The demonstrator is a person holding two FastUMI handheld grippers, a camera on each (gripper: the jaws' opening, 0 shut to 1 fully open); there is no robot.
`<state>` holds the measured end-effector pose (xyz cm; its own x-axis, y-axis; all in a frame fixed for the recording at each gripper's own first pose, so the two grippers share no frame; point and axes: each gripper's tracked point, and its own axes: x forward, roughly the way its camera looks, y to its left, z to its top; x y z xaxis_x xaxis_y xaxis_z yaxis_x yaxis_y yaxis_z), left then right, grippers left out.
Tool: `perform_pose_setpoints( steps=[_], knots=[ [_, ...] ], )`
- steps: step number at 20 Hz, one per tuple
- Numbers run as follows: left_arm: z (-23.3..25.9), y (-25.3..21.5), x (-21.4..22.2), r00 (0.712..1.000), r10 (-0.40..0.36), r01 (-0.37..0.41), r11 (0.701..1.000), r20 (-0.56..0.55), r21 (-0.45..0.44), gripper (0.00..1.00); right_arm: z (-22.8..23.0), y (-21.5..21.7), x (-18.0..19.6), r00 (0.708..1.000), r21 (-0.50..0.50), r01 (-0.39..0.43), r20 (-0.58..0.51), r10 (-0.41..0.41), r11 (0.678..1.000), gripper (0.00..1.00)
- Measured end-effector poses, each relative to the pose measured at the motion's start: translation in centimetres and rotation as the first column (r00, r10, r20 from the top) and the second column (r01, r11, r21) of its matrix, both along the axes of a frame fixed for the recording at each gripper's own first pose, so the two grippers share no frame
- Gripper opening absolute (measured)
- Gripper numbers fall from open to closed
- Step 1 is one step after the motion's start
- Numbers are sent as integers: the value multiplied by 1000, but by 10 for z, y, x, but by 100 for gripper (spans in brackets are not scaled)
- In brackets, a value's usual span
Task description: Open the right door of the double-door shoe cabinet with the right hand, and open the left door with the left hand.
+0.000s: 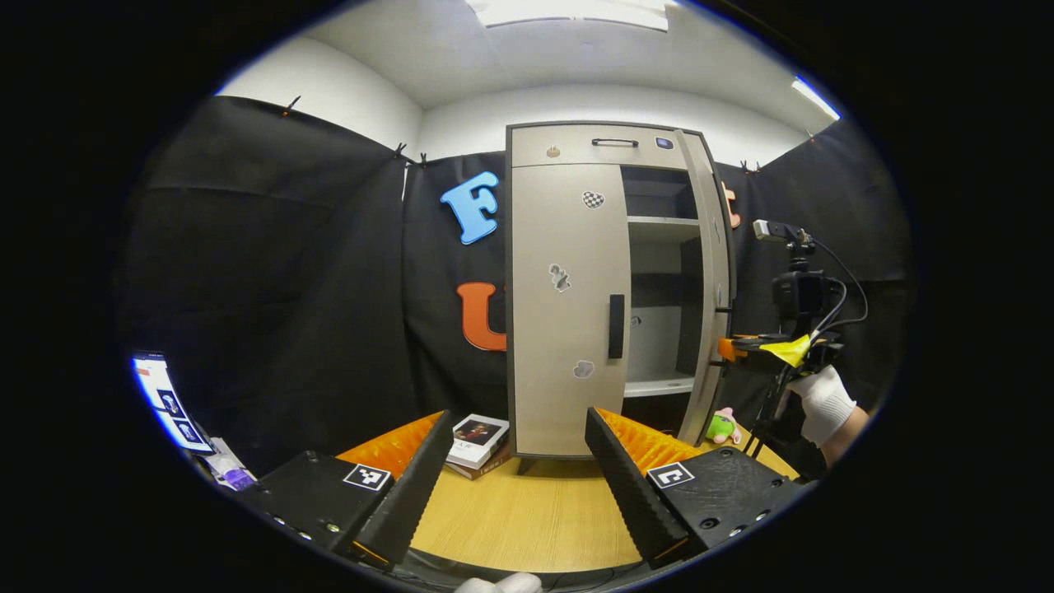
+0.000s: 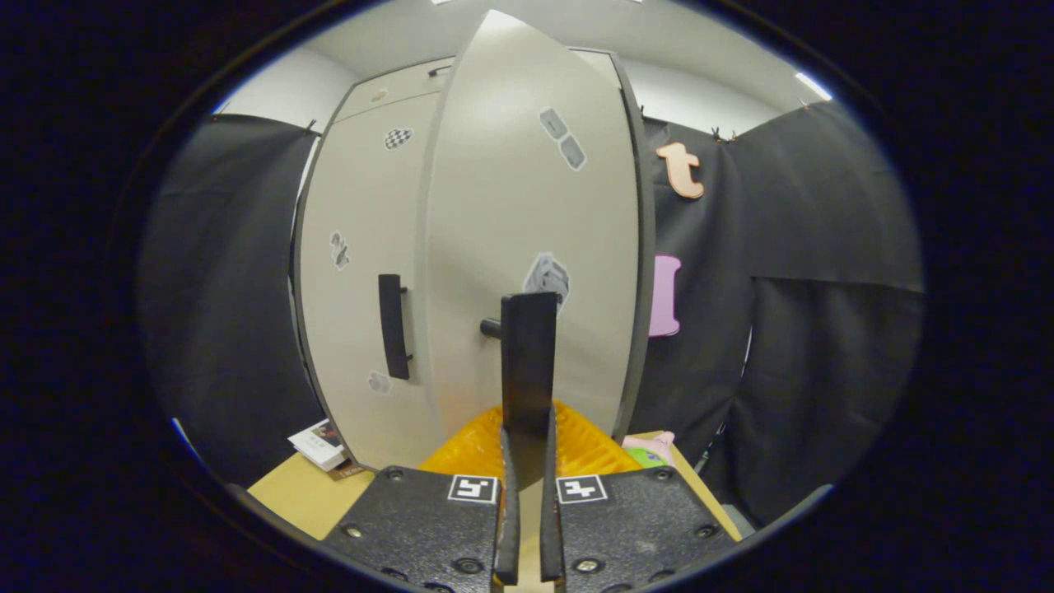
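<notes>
Cabinet stands upright at the far edge of a wooden table, straight ahead of the left gripper, whose two fingers are spread wide and hold nothing. In the left gripper view the left door is closed, its dark vertical handle sitting near the door's inner edge, ahead and slightly right of the open fingers and well apart from them. The right door is swung outward, showing shelves inside. Beside it a gloved hand holds the right gripper against that door's edge. Books lie at the cabinet's foot, and a small green toy rests under the open door.

In the right gripper view the right gripper has its fingers pinched narrow around the right door's handle, with the door panel angled out toward the camera. The left door's handle runs up and down to its left. The left gripper is the nearer tool for that closed door; its likely next approach runs forward, with fingers turned to straddle the vertical bar.
</notes>
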<state>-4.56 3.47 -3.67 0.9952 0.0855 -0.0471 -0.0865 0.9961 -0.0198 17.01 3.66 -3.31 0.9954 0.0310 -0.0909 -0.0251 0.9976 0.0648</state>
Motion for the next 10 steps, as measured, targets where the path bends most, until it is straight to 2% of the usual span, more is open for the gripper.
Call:
perform_pose_setpoints(
  steps=[6,10],
  knots=[
    [3,-21,8,999,-34,34,999,6,-5,97,-5,-42,-17,1000,-22,20,-3,-20,1000,9],
    [5,-42,15,998,-62,62,998,10,-4,97,-8,-78,-20,998,-41,64,5,-64,997,5]
  ],
)
